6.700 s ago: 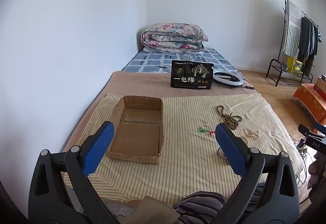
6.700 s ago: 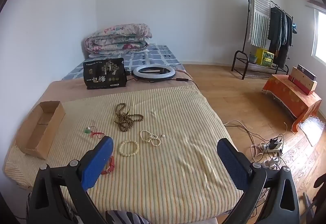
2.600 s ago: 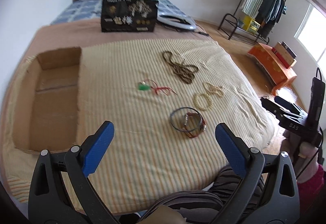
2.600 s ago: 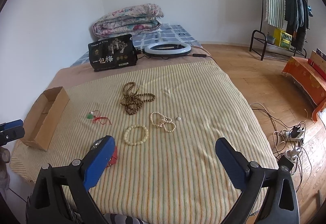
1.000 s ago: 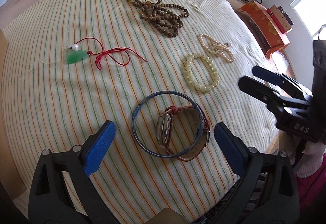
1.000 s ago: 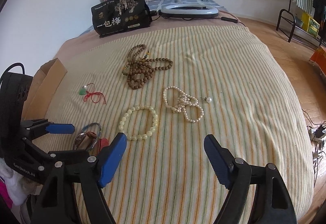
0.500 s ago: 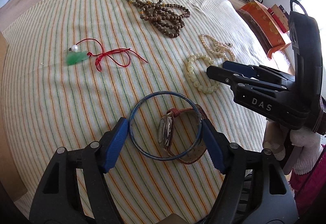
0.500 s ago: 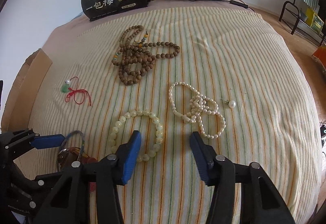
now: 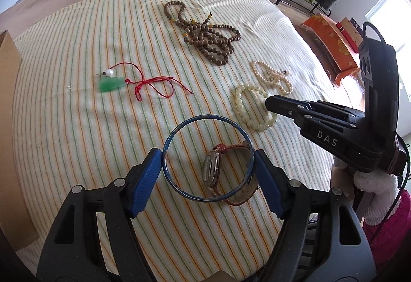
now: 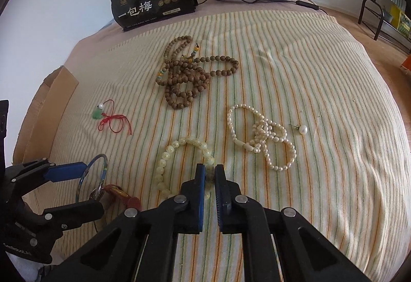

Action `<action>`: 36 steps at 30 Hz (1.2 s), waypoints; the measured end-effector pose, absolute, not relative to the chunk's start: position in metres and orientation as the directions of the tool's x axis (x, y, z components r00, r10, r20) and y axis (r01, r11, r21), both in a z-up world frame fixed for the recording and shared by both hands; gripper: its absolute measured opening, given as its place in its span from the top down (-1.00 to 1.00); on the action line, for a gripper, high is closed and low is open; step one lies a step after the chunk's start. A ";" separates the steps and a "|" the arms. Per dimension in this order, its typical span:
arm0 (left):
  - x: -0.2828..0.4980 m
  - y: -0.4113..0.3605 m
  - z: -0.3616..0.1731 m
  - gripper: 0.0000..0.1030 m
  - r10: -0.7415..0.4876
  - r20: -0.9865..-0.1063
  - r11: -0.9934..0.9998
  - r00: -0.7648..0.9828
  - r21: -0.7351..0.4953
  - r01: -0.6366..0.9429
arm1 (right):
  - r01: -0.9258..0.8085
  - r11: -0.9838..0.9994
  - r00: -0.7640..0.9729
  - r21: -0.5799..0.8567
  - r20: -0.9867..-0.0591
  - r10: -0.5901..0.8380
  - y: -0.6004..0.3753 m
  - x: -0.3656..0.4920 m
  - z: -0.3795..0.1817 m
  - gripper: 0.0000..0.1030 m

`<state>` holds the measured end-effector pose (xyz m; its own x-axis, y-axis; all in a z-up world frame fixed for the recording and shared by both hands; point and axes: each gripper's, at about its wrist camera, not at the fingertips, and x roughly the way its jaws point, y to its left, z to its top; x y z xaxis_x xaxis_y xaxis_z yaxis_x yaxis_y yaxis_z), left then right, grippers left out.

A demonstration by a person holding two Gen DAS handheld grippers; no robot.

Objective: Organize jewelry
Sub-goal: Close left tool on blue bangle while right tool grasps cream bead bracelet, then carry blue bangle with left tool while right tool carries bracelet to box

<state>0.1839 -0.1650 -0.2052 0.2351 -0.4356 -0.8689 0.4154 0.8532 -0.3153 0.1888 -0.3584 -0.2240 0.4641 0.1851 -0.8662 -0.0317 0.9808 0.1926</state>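
Clamping one pale bead bracelet (image 10: 179, 161), right gripper (image 10: 209, 174) fingers pinch; left gripper (image 9: 208, 169) fingers squeeze one blue bangle (image 9: 179, 128).

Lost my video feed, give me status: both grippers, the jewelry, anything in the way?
Left gripper clamps blue bangle. Right gripper shut on pale bead bracelet. Watch lies inside the bangle, may snag.

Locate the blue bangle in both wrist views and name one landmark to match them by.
Left wrist view: the blue bangle lies low in the centre, between the left tool's blue pads, around a watch.
Right wrist view: the bangle sits at the lower left, seen edge-on, between the same pads.
Shared landmark: the brown bead necklace, farther up the striped blanket.
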 end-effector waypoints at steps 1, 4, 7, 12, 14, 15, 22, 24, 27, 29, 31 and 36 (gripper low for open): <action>0.184 -0.164 -0.203 -0.44 -0.438 -0.866 0.854 0.241 -0.317 0.412 | -0.032 0.980 0.467 0.196 -0.864 0.188 -0.359 0.188 -0.223 0.91; 0.183 -0.158 -0.196 -0.44 -0.437 -0.860 0.859 0.265 -0.312 0.405 | -0.032 0.976 0.484 0.214 -0.851 0.203 -0.358 0.184 -0.216 0.91; 0.181 -0.150 -0.188 -0.44 -0.443 -0.849 0.863 0.287 -0.317 0.394 | -0.041 0.973 0.506 0.227 -0.835 0.217 -0.357 0.179 -0.206 0.91; 0.177 -0.135 -0.174 -0.44 -0.441 -0.833 0.872 0.333 -0.310 0.379 | -0.061 0.969 0.538 0.238 -0.811 0.232 -0.354 0.169 -0.188 0.91; 0.175 -0.127 -0.168 -0.44 -0.440 -0.827 0.876 0.351 -0.309 0.369 | -0.066 0.969 0.549 0.239 -0.802 0.236 -0.352 0.166 -0.181 0.91; 0.174 -0.123 -0.166 -0.44 -0.439 -0.824 0.878 0.358 -0.310 0.364 | -0.070 0.969 0.555 0.236 -0.798 0.234 -0.350 0.165 -0.178 0.91; 0.167 -0.093 -0.150 -0.44 -0.426 -0.805 0.893 0.413 -0.303 0.332 | -0.085 0.974 0.585 0.210 -0.781 0.219 -0.342 0.156 -0.157 0.91; 0.167 -0.083 -0.146 -0.44 -0.420 -0.799 0.899 0.430 -0.301 0.317 | -0.088 0.973 0.593 0.211 -0.774 0.222 -0.340 0.153 -0.151 0.91; 0.164 -0.069 -0.142 -0.44 -0.408 -0.794 0.907 0.451 -0.298 0.297 | -0.097 0.973 0.604 0.212 -0.764 0.226 -0.336 0.151 -0.142 0.91; 0.164 -0.058 -0.139 -0.44 -0.400 -0.790 0.912 0.463 -0.296 0.283 | -0.107 0.972 0.611 0.209 -0.757 0.230 -0.331 0.149 -0.135 0.91; 0.163 -0.049 -0.137 -0.44 -0.388 -0.789 0.919 0.477 -0.290 0.269 | -0.122 0.971 0.618 0.206 -0.749 0.237 -0.324 0.147 -0.127 0.91; 0.161 -0.019 -0.134 -0.44 -0.357 -0.788 0.934 0.502 -0.282 0.222 | -0.168 0.964 0.633 0.204 -0.728 0.265 -0.301 0.146 -0.109 0.91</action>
